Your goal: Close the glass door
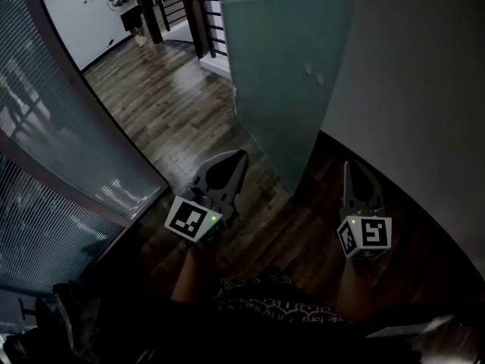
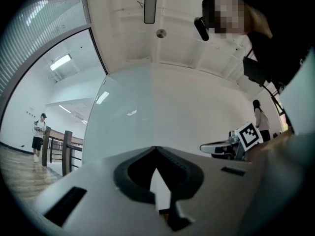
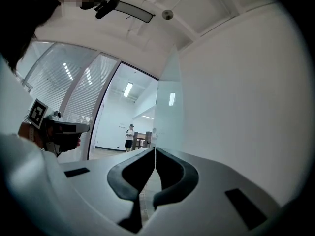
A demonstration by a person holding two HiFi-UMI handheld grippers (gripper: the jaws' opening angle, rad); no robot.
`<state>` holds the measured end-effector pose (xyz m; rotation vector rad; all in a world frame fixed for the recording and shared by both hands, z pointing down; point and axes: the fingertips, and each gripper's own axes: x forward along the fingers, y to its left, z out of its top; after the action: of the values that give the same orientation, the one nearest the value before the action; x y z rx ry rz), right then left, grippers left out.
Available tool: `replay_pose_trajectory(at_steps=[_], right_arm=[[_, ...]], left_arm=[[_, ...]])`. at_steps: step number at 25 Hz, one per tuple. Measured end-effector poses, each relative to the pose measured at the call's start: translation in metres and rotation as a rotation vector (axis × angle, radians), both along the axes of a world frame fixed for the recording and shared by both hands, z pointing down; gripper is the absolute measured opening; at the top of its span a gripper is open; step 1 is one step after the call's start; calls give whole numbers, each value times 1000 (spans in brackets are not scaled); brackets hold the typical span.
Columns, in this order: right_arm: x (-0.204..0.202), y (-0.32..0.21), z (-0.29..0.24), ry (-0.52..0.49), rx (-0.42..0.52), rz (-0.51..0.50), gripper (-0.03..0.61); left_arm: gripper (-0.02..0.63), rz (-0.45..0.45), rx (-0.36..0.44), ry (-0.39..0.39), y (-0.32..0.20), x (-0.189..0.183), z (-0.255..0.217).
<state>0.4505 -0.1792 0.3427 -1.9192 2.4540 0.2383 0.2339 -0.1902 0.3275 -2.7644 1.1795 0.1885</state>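
The frosted glass door [image 1: 280, 67] stands open, swung back close to the white wall [image 1: 424, 89], with its free edge towards me. My left gripper [image 1: 241, 156] points at the door's lower edge from a short way off, shut and holding nothing. My right gripper [image 1: 350, 165] is on the wall side of the door, also shut and holding nothing. In the left gripper view the door [image 2: 147, 112] fills the middle above the closed tips of the left gripper [image 2: 156, 149]. In the right gripper view the door [image 3: 170, 112] shows edge-on beyond the right gripper [image 3: 155, 149].
A glass partition with blinds [image 1: 45, 127] runs along the left. Dark wood floor [image 1: 167, 105] leads through the doorway to a stair railing [image 1: 182, 6]. A person [image 1: 127, 6] stands far off by the railing.
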Motion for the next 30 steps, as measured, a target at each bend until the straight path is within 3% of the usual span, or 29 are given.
replay_pose_trajectory(at_steps=[4,7,17,30], right_arm=[[17,-32,2,-15,-2,-14,5],[22,-48,3,-27,0,-16,5],[36,-129,9,-41,-10,42,5],[44,-246,9,-33,-29,128,3]], left_arm=[[3,-104,-15,-16,-31,2,5],[2,-122,-23,1,-45,-2,6],[2,-67,-10,-43,-125,9,11],[2,2,-45,-7,-246,6,17]])
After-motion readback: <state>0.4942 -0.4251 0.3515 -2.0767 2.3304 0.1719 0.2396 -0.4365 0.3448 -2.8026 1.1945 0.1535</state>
